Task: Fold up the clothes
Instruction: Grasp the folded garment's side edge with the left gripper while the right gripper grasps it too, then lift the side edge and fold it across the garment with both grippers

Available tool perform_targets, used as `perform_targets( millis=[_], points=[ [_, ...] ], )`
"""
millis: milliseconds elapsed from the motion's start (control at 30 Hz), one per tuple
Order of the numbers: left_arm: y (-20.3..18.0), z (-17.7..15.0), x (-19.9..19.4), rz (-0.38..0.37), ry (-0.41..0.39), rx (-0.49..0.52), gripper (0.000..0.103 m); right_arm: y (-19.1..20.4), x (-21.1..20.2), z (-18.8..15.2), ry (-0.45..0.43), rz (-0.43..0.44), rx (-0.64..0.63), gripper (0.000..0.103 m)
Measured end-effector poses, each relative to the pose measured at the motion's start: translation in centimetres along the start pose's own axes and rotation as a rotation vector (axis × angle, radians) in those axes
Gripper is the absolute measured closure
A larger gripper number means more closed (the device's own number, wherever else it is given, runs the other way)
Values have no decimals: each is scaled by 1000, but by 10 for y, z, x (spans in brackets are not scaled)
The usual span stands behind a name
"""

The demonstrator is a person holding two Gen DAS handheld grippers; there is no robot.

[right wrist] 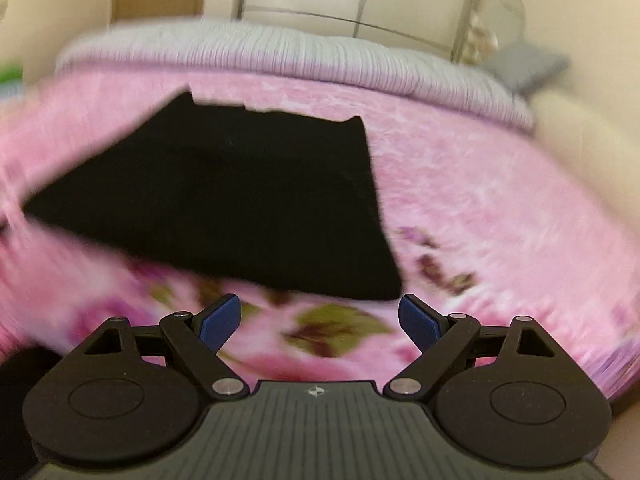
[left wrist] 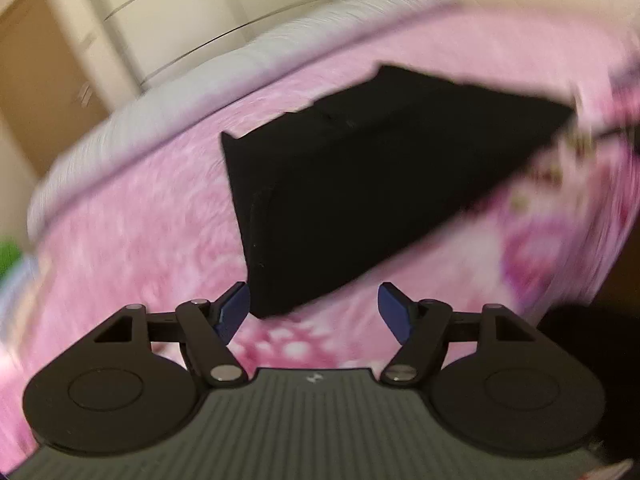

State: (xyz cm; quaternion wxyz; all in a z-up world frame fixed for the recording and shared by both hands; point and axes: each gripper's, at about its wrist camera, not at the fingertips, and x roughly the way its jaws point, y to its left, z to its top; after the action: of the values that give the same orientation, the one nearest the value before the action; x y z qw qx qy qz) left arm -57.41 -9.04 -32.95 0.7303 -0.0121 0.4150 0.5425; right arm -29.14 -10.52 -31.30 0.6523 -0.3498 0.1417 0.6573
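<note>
Open pink blanket (right wrist: 480, 200) all around — only the black garment (right wrist: 240, 192) ahead.

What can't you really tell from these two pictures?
- Black garment: left view, too dark and blurred to tell what it is or count its folds.
- Its left corner: right view, smeared by motion blur.
- Bedspread pattern: blurred in both views.
- Green thing: left view, cut off by the edge.
- Both grippers: open, empty.

Your left gripper (left wrist: 314, 310) and right gripper (right wrist: 320, 320) were alike: black linkage arms, blue pads (left wrist: 232, 312), silver screws (right wrist: 229, 385), ribbed grey housing (left wrist: 312, 420).
</note>
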Motion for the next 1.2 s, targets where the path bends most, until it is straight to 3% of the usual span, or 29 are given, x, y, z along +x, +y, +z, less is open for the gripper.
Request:
perform_targets(
  millis=[133, 367, 433, 500, 667, 800, 833, 933, 1067, 1200],
  points=[
    [-11, -12, 22, 35, 11, 270, 35, 6, 13, -11, -19, -75, -256, 15],
    [-14, -27, 39, 32, -7, 514, 37, 16, 37, -16, 10, -97, -525, 21],
    [-16, -28, 43, 23, 1, 588, 43, 16, 44, -16, 24, -94, -581, 25],
    [-19, -30, 48, 12, 12, 672, 60, 19, 52, -17, 29, -99, -659, 32],
    [-27, -36, 61, 34, -6, 847, 62, 19, 74, -17, 26, -116, -813, 46],
    [-24, -35, 73, 30, -33, 869, 64, 19, 87, -20, -8, -116, -872, 54],
    [-23, -34, 77, 27, -39, 871, 64, 19, 90, -21, -18, -115, -882, 62],
    [-16, -29, 87, 0, -50, 859, 79, 22, 100, -22, -37, -110, -906, 80],
    [-7, -27, 89, -48, -62, 808, 91, 21, 110, -21, -57, -95, -931, 90],
    [3, -16, 81, -91, -52, 708, 95, 13, 101, -16, -65, -69, -910, 95]
  ],
)
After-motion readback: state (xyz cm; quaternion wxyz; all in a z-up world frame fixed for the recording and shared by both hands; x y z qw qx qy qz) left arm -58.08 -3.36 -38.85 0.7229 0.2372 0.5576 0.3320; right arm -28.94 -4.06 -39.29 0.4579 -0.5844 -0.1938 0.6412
